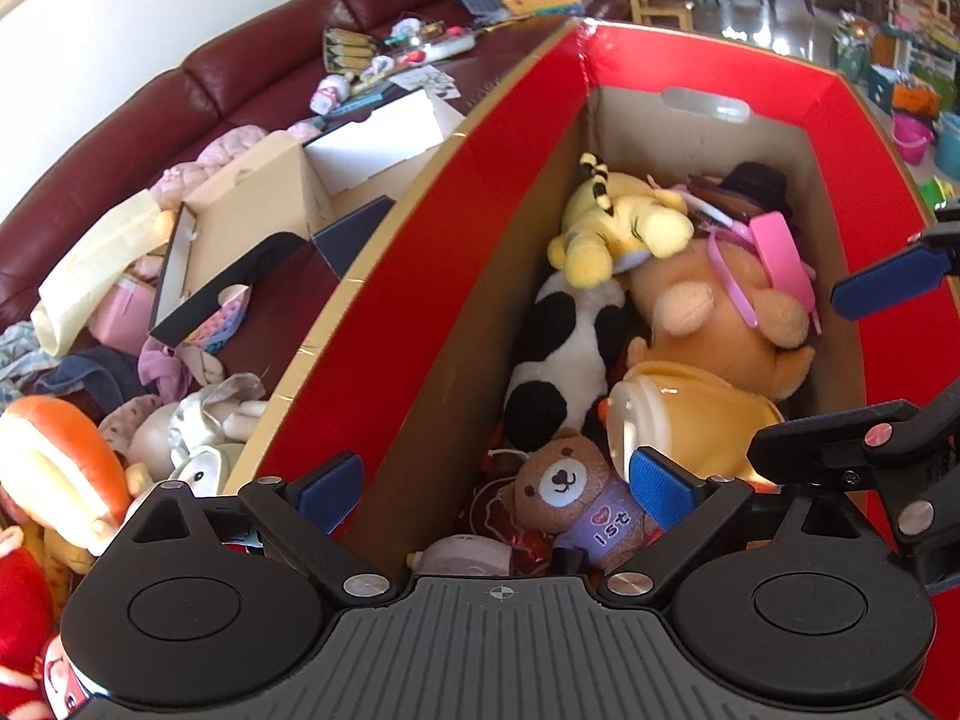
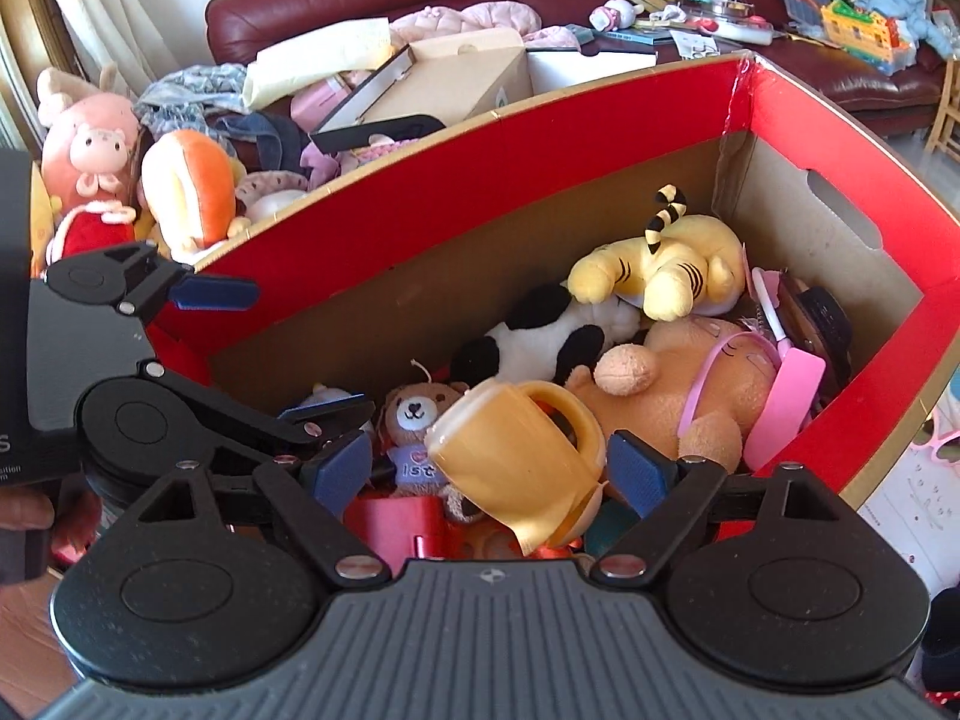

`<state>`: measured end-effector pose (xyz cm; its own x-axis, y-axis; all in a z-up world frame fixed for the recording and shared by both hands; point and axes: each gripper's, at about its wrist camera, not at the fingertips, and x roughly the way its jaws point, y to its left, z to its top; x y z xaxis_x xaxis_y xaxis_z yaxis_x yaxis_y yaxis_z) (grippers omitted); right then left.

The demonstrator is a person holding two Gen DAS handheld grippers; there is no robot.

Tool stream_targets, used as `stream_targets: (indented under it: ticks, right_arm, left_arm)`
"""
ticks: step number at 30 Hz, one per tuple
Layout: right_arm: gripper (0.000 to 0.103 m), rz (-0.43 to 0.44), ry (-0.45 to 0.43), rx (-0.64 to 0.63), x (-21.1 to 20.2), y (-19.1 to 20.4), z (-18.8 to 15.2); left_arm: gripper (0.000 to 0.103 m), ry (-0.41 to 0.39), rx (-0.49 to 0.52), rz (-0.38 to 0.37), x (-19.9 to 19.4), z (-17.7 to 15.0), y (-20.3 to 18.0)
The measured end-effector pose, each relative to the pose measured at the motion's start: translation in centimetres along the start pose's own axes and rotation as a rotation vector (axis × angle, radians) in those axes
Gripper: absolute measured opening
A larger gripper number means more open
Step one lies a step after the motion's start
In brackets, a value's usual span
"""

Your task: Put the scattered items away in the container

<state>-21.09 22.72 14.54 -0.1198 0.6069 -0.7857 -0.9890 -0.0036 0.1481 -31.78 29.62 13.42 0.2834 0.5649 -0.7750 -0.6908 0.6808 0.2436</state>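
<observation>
Sofa at left: scattered items awaiting collection, among them the orange plush (image 2: 192,192), the pink plush (image 2: 90,144) and an open cardboard box (image 2: 456,72), all lying outside the container. Next, the left hand-held gripper (image 1: 495,489), jaws wide apart and holding nothing, straddling the red flap at the container's near-left wall; one pad (image 1: 329,489) sits outside the flap, the other over the small brown bear (image 1: 567,495). Centre: the container (image 2: 456,180), a red-lined carton already holding the bear, a black-and-white plush (image 2: 540,342), a yellow tiger plush (image 2: 666,270) and a large tan plush (image 2: 678,384). Right of centre: the yellow cup (image 2: 516,456), tilted, mouth toward the lens, lying between the pads of the right hand-held gripper (image 2: 489,474), whose jaws stand apart, seemingly not pressing it. The cup appears to rest on the pile, so the step in hand is judged to be its release. To do it well, lift the right gripper straight up without catching the handle, then send the empty left gripper back over the flap toward the sofa items
</observation>
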Motion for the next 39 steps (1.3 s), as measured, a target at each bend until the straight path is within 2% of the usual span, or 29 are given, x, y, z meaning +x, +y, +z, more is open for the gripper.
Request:
stream_targets:
  ticks: [5, 10, 16, 19, 21, 25, 30, 34, 39]
  right_arm:
    - [0.090, -0.021, 0.047, -0.048, 0.5, 0.5, -0.4]
    - [0.095, -0.059, 0.130, -0.173, 1.8, 1.9, -0.9]
    - [0.097, -0.049, 0.226, -0.327, 3.8, 4.2, -1.1]
    - [0.097, -0.063, 0.236, -0.387, 4.6, 5.2, -1.4]
    - [0.098, -0.050, 0.248, -0.406, 5.0, 5.6, -1.6]
    - [0.098, -0.028, 0.284, -0.435, 5.8, 6.4, -1.9]
    - [0.099, -0.027, 0.311, -0.429, 6.6, 6.3, -2.3]
    - [0.100, -0.020, 0.313, -0.438, 6.8, 6.3, -2.3]
    - [0.100, -0.003, 0.312, -0.424, 6.9, 6.2, -2.1]
  left_arm:
    - [0.101, 0.034, 0.065, -0.015, 1.1, -0.1, -0.1]
    - [0.101, 0.041, 0.132, -0.027, 1.6, 0.0, 0.4]
    - [0.101, 0.005, 0.251, -0.040, 1.1, 0.6, 0.5]
    - [0.100, -0.017, 0.304, -0.055, 0.6, 0.8, 0.4]
    - [0.094, -0.030, 0.352, -0.054, 0.5, 0.9, 0.3]
    - [0.094, -0.009, 0.435, -0.057, 1.1, 0.8, -0.2]
    - [0.094, 0.040, 0.465, -0.131, 2.2, 0.4, -0.3]
    - [0.094, 0.074, 0.498, -0.140, 3.4, -0.2, -0.4]
    - [0.094, 0.075, 0.524, -0.159, 3.7, -0.4, -0.5]
